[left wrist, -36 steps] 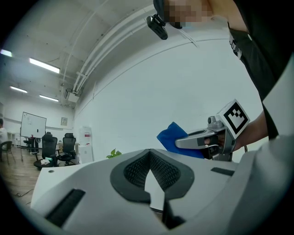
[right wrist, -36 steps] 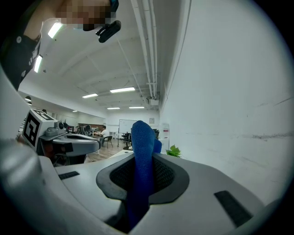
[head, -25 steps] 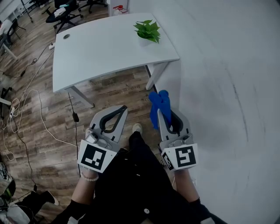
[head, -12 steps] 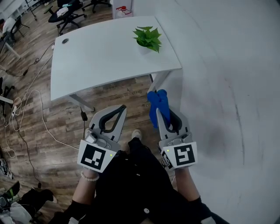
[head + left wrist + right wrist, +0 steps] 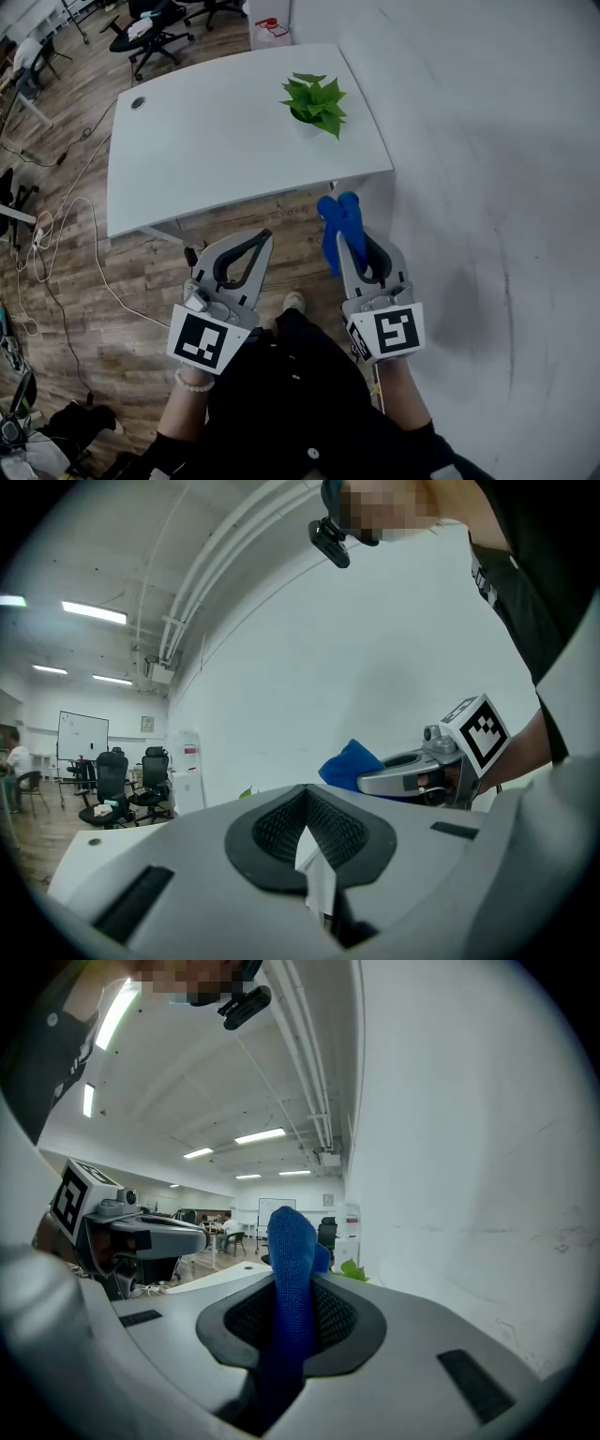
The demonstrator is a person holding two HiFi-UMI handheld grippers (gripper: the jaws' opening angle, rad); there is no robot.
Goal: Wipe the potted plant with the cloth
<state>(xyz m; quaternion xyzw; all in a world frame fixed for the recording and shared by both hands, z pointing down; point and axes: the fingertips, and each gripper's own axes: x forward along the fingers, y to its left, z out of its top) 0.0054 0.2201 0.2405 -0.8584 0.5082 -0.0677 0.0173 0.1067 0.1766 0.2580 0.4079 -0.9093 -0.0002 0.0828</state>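
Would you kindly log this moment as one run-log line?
stage: wiping not begun | left gripper: shut, empty | right gripper: shut on blue cloth | potted plant: on white table, untouched

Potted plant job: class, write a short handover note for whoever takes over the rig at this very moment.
Left claw: shut, with nothing in it, short of the table.
Right claw: shut on the cloth, which sticks out past its tips.
Plant: upright near the table's far right corner, by the wall. Both claws are well apart from it.
Done: the cloth is in hand.
Left: get to the table and wipe the plant's leaves. No wiping has started.
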